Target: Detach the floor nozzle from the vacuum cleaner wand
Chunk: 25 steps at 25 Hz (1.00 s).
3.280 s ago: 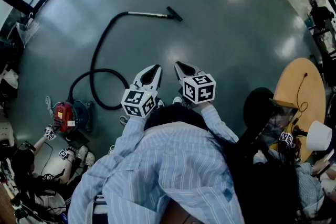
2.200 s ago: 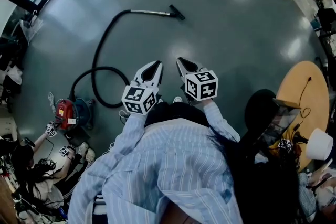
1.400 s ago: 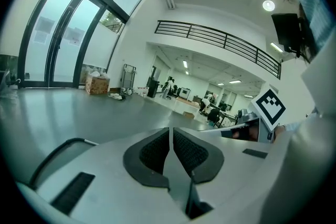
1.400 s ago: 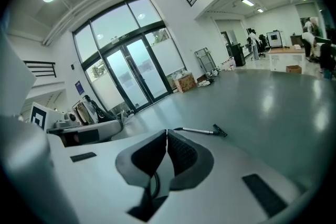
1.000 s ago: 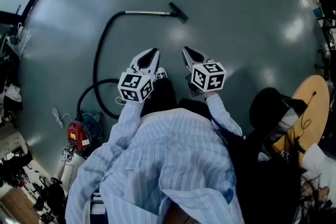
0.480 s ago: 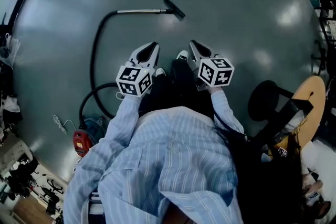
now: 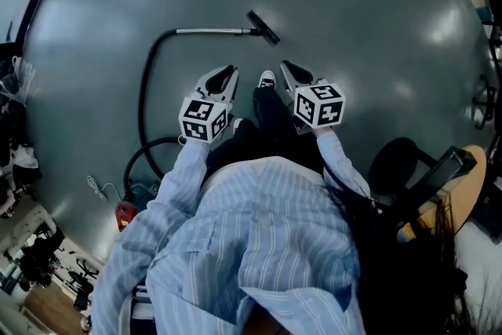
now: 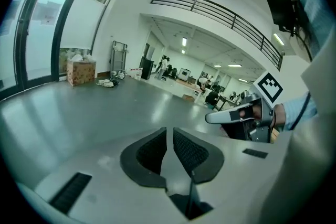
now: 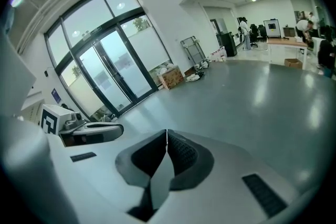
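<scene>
In the head view a black floor nozzle (image 7: 263,27) lies on the grey floor, joined to a silver wand (image 7: 212,31) that runs left into a black hose (image 7: 146,90). My left gripper (image 7: 228,72) and right gripper (image 7: 285,67) hang side by side above the floor, just short of the nozzle, both shut and empty. The left gripper (image 8: 168,131) shows its jaws closed together in its own view, with the right gripper (image 8: 220,117) off to its side. In the right gripper view the right gripper (image 9: 167,134) is closed too, the left gripper (image 9: 105,131) beside it.
The hose loops back to a red and blue vacuum body (image 7: 129,208) at the lower left. A round wooden table (image 7: 474,169) and a black chair (image 7: 400,161) stand at the right. My shoe (image 7: 267,79) shows between the grippers. Glass doors (image 9: 110,71) line the far wall.
I have walked toward the nozzle: both grippers moved forward and now sit closer to it. The vacuum body has slid toward the lower left edge. Both stay shut.
</scene>
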Each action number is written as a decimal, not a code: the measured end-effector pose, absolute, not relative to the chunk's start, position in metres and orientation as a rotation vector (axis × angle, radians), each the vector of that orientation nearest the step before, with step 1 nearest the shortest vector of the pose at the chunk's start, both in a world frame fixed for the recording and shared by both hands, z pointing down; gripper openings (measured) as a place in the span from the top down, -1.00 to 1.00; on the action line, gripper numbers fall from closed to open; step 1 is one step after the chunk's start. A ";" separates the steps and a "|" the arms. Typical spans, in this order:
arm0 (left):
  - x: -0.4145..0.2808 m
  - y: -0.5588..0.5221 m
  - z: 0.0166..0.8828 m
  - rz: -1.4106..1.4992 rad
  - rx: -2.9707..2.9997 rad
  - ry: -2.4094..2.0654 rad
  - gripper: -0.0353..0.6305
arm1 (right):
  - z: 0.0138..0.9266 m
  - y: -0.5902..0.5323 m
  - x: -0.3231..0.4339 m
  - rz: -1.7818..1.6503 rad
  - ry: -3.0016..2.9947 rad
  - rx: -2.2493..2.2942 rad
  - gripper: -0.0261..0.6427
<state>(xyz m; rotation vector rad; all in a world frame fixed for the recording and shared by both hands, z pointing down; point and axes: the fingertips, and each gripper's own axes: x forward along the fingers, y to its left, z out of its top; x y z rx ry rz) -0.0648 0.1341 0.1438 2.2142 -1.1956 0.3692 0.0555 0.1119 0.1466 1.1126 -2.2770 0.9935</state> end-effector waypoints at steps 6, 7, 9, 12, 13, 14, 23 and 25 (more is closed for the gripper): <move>-0.038 0.065 0.198 0.503 2.262 -1.164 0.82 | 0.203 0.043 0.085 0.988 -2.256 1.059 0.89; -0.039 0.058 0.209 0.528 2.262 -1.153 0.82 | 0.214 0.035 0.085 0.978 -2.249 1.041 0.89; -0.041 0.044 0.230 0.584 2.260 -1.132 0.82 | 0.235 0.022 0.085 0.949 -2.229 1.001 0.89; -0.039 0.028 0.265 0.666 2.256 -1.095 0.82 | 0.265 0.008 0.093 0.925 -2.201 0.974 0.89; -0.038 0.025 0.277 0.690 2.251 -1.076 0.82 | 0.277 0.005 0.095 0.922 -2.191 0.970 0.89; -0.038 0.024 0.289 0.712 2.246 -1.056 0.82 | 0.288 0.003 0.097 0.920 -2.180 0.965 0.89; -0.067 -0.016 0.418 0.919 2.224 -0.872 0.82 | 0.421 -0.028 0.099 0.898 -2.042 0.883 0.89; -0.077 -0.029 0.450 0.958 2.204 -0.847 0.82 | 0.453 -0.034 0.098 0.890 -2.006 0.872 0.89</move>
